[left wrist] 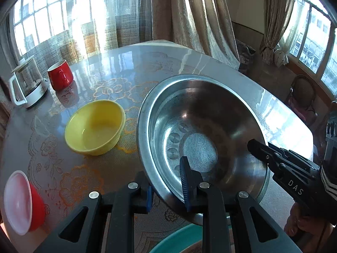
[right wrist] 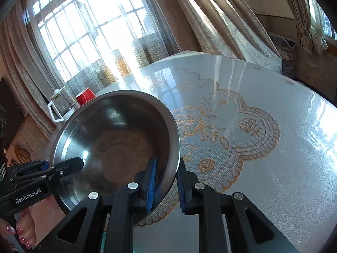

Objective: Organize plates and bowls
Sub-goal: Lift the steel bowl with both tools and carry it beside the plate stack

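Observation:
A large steel bowl (left wrist: pixel 202 126) hangs tilted over the table, gripped at its rim from two sides. My left gripper (left wrist: pixel 166 181) is shut on the near rim, one blue pad inside the bowl and one outside. In the same view my right gripper (left wrist: pixel 256 147) reaches in from the right and bites the opposite rim. The right wrist view shows the steel bowl (right wrist: pixel 113 139) with my right gripper (right wrist: pixel 166 175) shut on its edge, and my left gripper (right wrist: pixel 78 163) clamped on the rim at the left. A yellow bowl (left wrist: pixel 94 126) sits empty on the table beside the steel one.
A red bowl with a white inside (left wrist: pixel 21 202) lies tipped at the near left. A red mug (left wrist: pixel 60 74) and a glass jug (left wrist: pixel 26 82) stand at the far left. A teal dish (left wrist: pixel 181 240) shows under my left gripper. The lace-patterned table (right wrist: pixel 263 147) stretches right; curtains hang behind.

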A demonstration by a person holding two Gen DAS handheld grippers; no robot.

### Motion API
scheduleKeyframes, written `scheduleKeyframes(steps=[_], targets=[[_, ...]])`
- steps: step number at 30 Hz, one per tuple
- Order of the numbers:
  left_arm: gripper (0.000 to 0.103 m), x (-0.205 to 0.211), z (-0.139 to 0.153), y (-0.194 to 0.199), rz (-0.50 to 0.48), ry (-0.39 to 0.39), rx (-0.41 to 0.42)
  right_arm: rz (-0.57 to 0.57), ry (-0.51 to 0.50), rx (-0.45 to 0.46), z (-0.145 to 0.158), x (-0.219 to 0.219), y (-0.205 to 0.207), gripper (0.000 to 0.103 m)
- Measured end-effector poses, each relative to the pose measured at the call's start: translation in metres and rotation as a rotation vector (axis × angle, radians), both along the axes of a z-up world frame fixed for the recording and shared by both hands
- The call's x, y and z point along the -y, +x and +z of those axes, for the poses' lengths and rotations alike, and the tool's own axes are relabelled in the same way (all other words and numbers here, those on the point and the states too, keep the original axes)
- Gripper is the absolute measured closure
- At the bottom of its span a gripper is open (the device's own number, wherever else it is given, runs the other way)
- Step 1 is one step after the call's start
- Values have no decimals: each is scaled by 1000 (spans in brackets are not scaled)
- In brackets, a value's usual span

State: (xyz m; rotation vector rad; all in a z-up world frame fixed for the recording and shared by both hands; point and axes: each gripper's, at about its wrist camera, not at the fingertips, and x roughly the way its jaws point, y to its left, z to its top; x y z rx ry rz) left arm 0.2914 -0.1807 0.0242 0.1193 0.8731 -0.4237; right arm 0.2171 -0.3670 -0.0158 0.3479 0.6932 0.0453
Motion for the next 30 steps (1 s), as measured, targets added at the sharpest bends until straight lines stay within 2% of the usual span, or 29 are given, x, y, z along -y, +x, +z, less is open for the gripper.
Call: scheduleKeyframes(steps=[10, 17, 20, 30], targets=[[80, -37, 27, -50, 42, -94, 57, 31, -90, 107, 48, -27, -46, 86], [79, -69, 38, -95, 99, -119, 125, 63, -59, 146, 66, -50, -81, 86], [79, -87, 35, -112, 130, -136, 125, 86, -21, 157, 67, -61, -98, 86], [79, -138, 20, -161, 211, -137, 127, 164, 13, 144, 55, -105, -125, 86]])
